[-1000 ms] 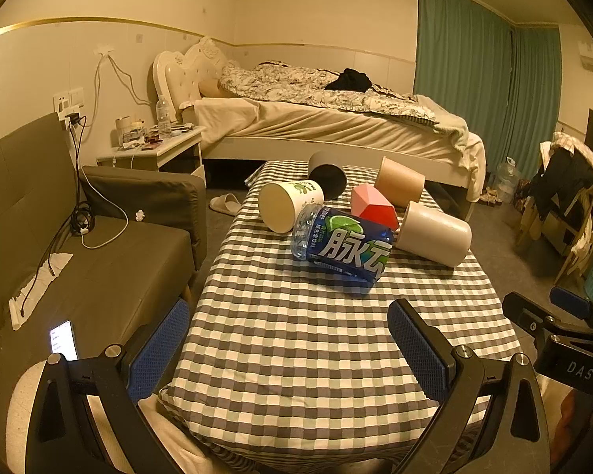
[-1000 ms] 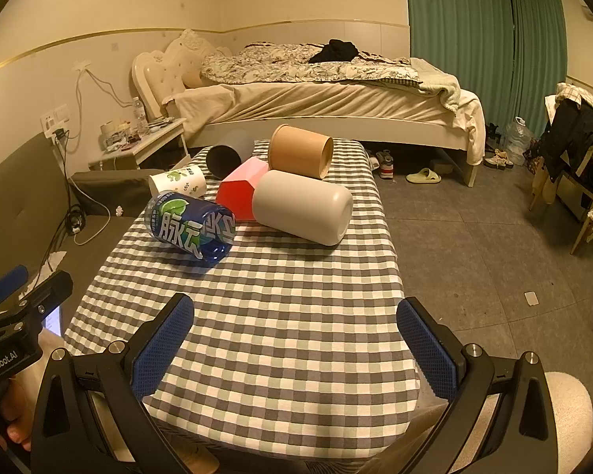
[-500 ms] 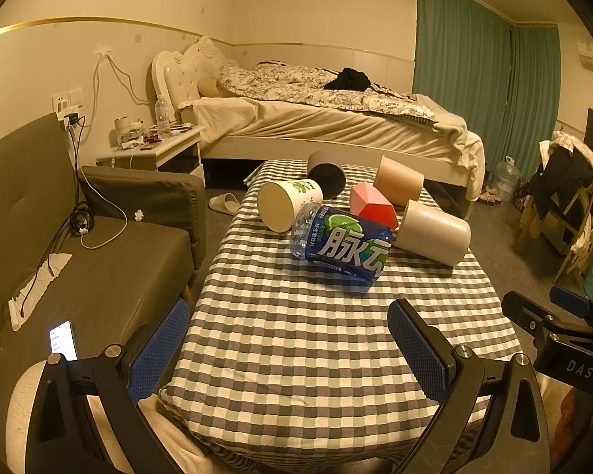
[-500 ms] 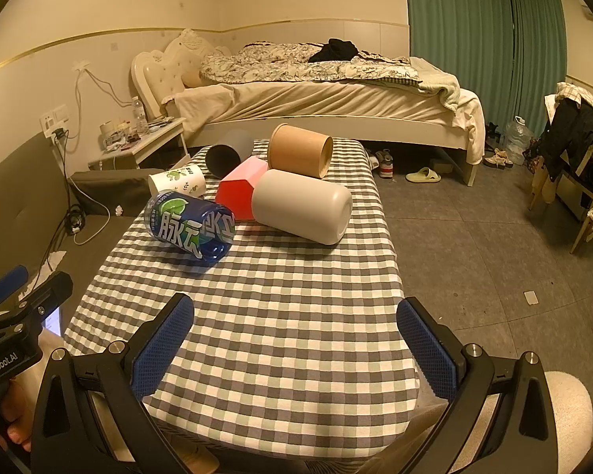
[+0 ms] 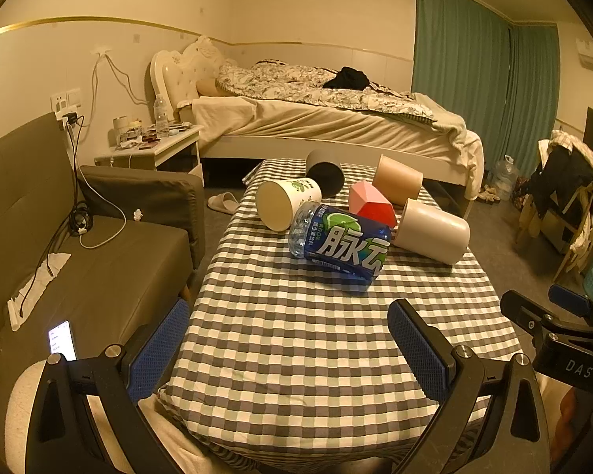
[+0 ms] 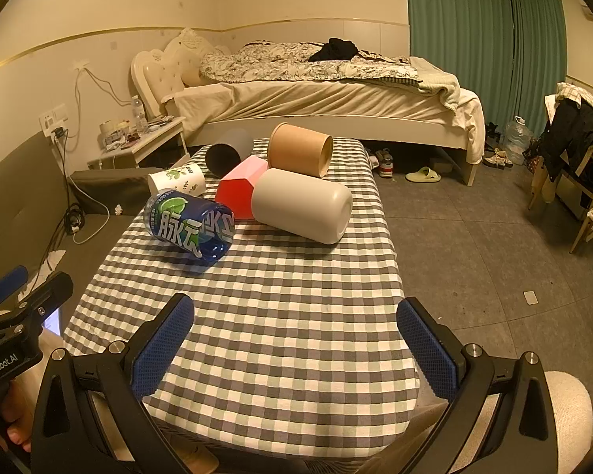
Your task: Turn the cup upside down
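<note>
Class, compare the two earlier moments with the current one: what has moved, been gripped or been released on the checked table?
Nothing visibly changed. The left gripper and right gripper hover with jaws open and empty, and the cups, including the white cup lying on its side, sit where they were.

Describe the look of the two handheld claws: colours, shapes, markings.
Both claws are alike: black angular frames with triangular cut-outs, silver bolts, and two fingers faced with blue dimpled pads. The left claw shows white "GenRobot.AI" lettering on its body in the right wrist view; the right claw shows "DAS" in the left wrist view. No cables or sleeves are visible.
</note>
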### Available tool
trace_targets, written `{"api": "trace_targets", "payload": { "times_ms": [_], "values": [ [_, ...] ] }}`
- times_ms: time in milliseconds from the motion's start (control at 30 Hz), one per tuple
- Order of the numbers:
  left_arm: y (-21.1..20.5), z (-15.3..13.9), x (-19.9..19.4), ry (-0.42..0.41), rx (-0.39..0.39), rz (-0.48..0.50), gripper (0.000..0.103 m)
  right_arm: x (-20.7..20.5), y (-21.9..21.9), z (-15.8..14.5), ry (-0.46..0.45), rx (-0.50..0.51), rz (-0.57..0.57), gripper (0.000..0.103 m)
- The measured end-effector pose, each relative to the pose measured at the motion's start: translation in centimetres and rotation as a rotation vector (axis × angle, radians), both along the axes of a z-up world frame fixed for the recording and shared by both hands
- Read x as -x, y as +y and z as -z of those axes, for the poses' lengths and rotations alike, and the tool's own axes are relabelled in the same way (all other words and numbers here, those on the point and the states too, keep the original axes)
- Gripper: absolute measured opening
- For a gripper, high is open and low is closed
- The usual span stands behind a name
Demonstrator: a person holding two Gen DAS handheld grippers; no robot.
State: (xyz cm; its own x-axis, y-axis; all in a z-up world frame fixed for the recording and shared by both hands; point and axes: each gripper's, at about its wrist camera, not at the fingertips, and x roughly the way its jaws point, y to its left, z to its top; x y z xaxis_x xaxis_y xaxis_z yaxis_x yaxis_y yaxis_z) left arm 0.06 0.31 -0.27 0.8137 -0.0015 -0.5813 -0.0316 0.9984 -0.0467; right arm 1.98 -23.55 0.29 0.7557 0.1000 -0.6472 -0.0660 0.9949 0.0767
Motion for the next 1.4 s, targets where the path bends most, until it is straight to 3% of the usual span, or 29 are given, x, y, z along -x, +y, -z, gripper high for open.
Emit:
{"api": "trace_targets", "payload": {
  "times_ms": [767,967,1400],
  "values": [
    [-0.4,0.5,0.2,0.005,-0.004,0.002,0.103,-0.1,0.0,0.0,0.002,0.0,0.001,0.103],
    [-0.4,0.9,0.1,0.039,0.021,0.011,0.103,-0.2,-0.3,0.3,0.007,-0.004,0.005,0.103],
    [-0.1,0.1,-7.7,0.193,0.134,-0.081,0.103,-2.6,-0.4,1.2,0.064,-0.014,0.049,0.103]
  ]
}}
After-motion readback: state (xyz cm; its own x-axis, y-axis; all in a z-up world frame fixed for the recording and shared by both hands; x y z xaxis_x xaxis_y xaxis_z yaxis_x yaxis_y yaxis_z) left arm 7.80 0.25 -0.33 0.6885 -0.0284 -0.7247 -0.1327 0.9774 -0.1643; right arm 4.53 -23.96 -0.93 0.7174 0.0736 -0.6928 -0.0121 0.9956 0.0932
